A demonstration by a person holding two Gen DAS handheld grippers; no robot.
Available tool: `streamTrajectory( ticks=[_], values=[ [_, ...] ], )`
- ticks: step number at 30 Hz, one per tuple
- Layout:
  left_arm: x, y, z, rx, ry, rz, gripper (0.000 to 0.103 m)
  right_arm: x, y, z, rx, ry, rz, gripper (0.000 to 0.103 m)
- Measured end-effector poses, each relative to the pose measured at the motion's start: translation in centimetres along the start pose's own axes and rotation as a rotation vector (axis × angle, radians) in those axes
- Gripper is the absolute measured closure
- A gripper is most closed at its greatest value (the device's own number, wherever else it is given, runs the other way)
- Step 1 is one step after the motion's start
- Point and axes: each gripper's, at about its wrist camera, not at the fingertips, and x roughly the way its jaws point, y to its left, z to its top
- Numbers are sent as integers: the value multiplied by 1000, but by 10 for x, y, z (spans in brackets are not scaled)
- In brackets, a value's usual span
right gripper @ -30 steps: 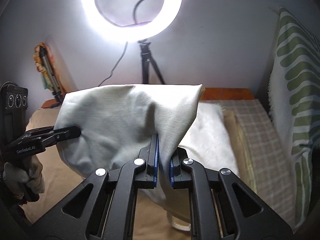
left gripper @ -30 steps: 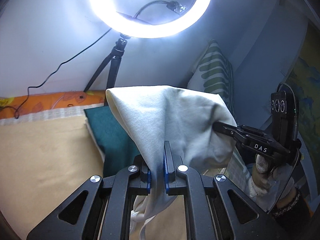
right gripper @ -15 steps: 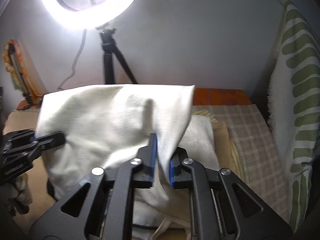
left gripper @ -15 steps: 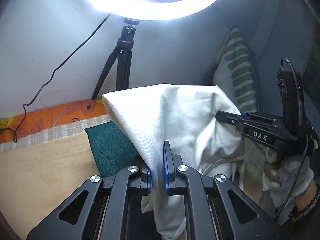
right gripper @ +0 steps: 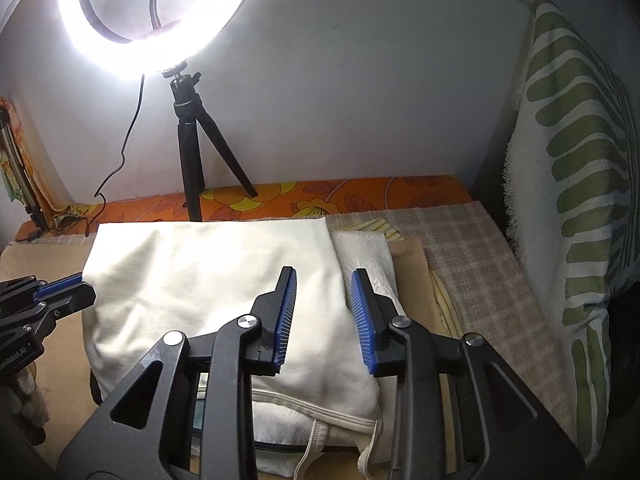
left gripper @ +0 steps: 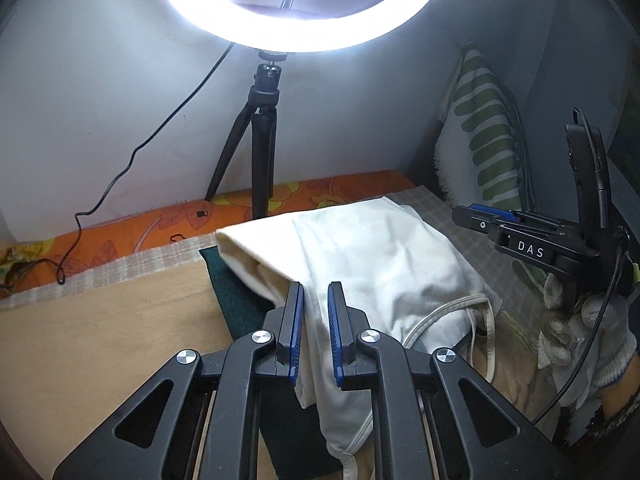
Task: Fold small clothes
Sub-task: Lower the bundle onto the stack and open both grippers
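A cream-white small garment (left gripper: 372, 256) lies folded on a pile of clothes on the bed; it also shows in the right wrist view (right gripper: 208, 272). My left gripper (left gripper: 316, 292) is open, with the garment's near edge still hanging loosely between its pads. My right gripper (right gripper: 322, 280) is open just above the garment's right edge, holding nothing. In the left wrist view my right gripper (left gripper: 480, 220) hovers at the right, clear of the cloth. In the right wrist view my left gripper (right gripper: 68, 286) sits at the garment's left edge.
A ring light on a black tripod (left gripper: 260, 136) stands at the wall behind the pile. A green-striped pillow (right gripper: 576, 160) leans at the right. A dark green cloth (left gripper: 236, 296) and a textured white one (right gripper: 368, 256) lie under the garment, on a tan blanket (left gripper: 100, 340).
Both grippers lowered the lifted garment onto the pile and opened. The cloth now lies flat instead of hanging stretched between them.
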Motion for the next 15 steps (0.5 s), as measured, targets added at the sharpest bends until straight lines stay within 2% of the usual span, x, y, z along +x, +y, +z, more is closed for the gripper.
streamTrajectory(
  ticks=[8,9,10,11,12,15],
  values=[
    [-54,-17,4,43,-68,13,92,-47,14,4,1,-48,-14,74],
    [-60,-19,4,46,-75,14,86,-53,14,4,4,-53,-14,74],
    [-68,-21,4,48,-83,15,73,-60,16,5,6,-61,-12,74],
    [-76,-22,3,47,-93,17,68,-67,18,6,8,-68,-13,74],
    [-80,-24,2,47,-101,18,65,-76,19,6,10,-77,-14,72],
    [-100,-31,0,53,-112,12,65,-104,24,2,16,-115,-26,55]
  ],
)
